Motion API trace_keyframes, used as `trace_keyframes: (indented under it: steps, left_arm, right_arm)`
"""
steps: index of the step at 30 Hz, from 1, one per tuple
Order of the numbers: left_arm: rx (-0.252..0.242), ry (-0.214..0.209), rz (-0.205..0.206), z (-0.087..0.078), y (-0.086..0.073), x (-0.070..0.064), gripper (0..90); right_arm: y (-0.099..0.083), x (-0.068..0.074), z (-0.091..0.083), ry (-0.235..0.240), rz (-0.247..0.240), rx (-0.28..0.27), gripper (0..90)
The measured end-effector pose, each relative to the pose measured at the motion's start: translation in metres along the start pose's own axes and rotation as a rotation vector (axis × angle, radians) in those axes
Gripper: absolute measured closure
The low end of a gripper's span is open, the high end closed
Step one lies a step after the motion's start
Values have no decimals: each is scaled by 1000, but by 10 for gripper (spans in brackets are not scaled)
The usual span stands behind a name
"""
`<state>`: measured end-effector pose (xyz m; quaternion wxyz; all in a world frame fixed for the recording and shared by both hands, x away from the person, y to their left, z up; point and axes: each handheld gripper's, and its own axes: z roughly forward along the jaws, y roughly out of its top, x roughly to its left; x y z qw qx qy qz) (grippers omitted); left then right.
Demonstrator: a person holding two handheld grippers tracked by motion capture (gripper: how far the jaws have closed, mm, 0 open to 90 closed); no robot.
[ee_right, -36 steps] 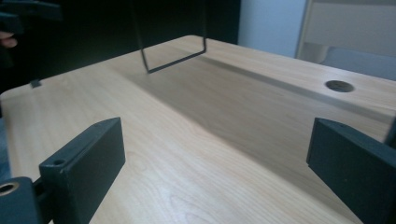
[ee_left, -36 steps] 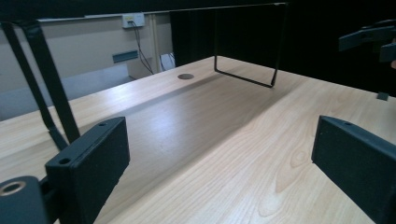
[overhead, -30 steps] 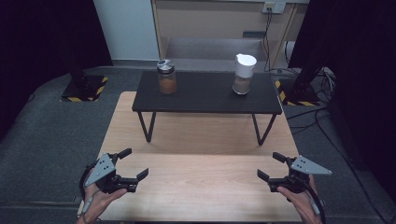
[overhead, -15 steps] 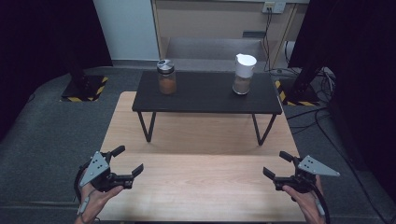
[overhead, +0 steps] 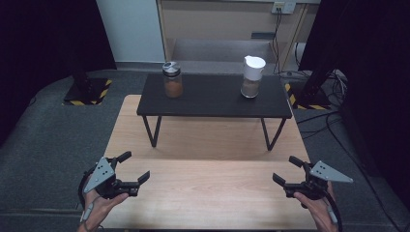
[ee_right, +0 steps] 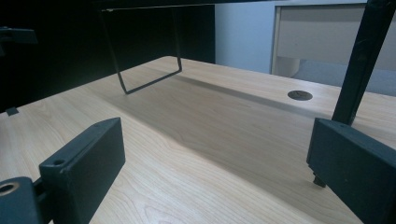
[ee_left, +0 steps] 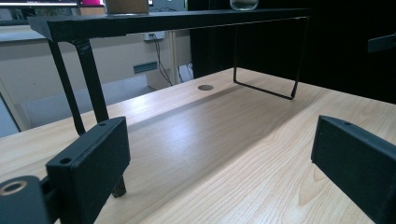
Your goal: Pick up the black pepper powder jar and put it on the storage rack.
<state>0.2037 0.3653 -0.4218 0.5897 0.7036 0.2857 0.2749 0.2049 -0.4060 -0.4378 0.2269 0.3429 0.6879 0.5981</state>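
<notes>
Nothing is started yet — the left tongs and right tongs hang wide open and empty over the near table, while the brown-filled jar and white-lidded jar wait far off on the small black table.

Two jars are standing upright on the black shelf, well apart. The left jar, with a dark metal lid, is holding brown powder. The right jar, white-capped, is sitting near the shelf's right end.
</notes>
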Motion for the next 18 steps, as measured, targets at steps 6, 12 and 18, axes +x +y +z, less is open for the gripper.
trace_keyframes:
  steps: [6, 12, 18]
  left_arm:
    - [5, -10, 4, 1, 0, 1, 33]
    - [5, -10, 1, 1, 1, 0, 33]
    - [-2, -9, 11, 3, 4, -6, 32]
  right_arm:
    - [-2, -1, -1, -1, 8, -12, 45]
    - [-4, -2, -2, -5, 18, -23, 42]
    - [-5, -2, 0, 0, 19, -28, 34]
